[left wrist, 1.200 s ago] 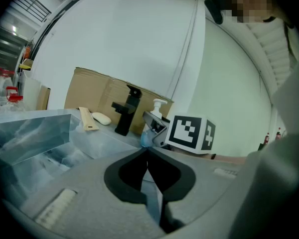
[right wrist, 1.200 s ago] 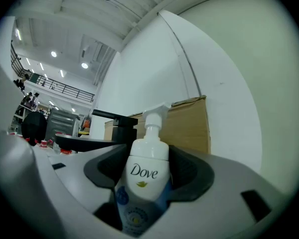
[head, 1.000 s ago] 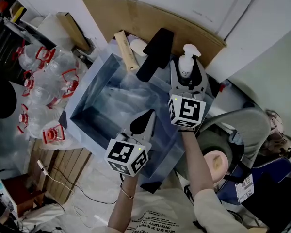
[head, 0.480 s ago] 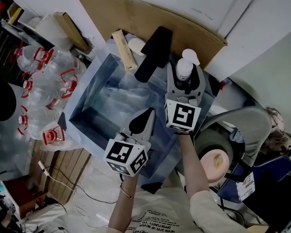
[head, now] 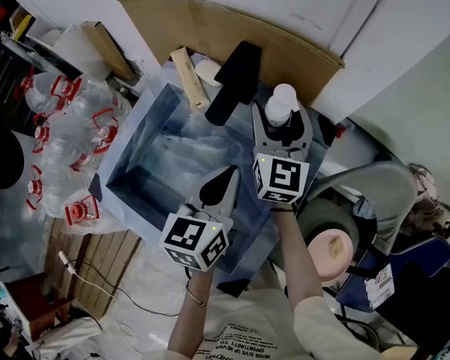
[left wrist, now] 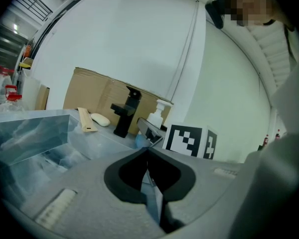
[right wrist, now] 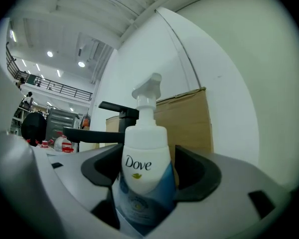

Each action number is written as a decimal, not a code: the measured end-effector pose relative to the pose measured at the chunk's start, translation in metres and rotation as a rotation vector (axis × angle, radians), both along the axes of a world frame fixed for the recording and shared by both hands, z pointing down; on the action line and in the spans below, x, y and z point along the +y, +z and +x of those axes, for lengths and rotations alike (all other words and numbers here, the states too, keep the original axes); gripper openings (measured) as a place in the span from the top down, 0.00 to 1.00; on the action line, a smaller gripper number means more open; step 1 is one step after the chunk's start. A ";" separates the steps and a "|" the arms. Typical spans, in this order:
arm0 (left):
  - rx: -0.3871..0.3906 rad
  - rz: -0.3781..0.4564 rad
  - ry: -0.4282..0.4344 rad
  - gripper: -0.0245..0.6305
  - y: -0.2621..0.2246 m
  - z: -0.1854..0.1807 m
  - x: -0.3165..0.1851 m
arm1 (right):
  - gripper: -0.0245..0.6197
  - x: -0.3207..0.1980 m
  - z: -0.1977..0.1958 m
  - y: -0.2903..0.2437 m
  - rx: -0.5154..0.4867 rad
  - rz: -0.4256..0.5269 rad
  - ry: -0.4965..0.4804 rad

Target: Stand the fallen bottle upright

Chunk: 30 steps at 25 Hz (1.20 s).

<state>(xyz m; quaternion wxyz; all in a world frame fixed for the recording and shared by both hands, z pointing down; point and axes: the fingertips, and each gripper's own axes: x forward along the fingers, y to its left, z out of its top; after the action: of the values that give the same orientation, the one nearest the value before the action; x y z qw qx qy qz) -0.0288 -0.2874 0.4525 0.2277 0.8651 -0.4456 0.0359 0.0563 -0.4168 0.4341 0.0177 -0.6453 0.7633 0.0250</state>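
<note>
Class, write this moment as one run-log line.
right gripper: fingers just opened wider | Dove bottle: upright between them, not squeezed | left gripper: shut, empty

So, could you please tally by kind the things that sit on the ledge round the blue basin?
pump bottle: 1
black faucet: 1
white soap bar: 1
long beige box: 1
Total: 4
</note>
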 end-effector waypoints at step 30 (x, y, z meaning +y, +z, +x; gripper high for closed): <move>0.017 0.124 0.064 0.93 -0.063 0.003 0.030 | 0.88 0.096 0.003 -0.022 0.025 -0.228 -0.128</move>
<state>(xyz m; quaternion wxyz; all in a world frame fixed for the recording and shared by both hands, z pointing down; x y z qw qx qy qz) -0.0260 -0.2572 0.3891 0.1759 0.8916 -0.4172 0.0081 0.0595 -0.3207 0.4116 -0.0636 -0.5929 0.8009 -0.0552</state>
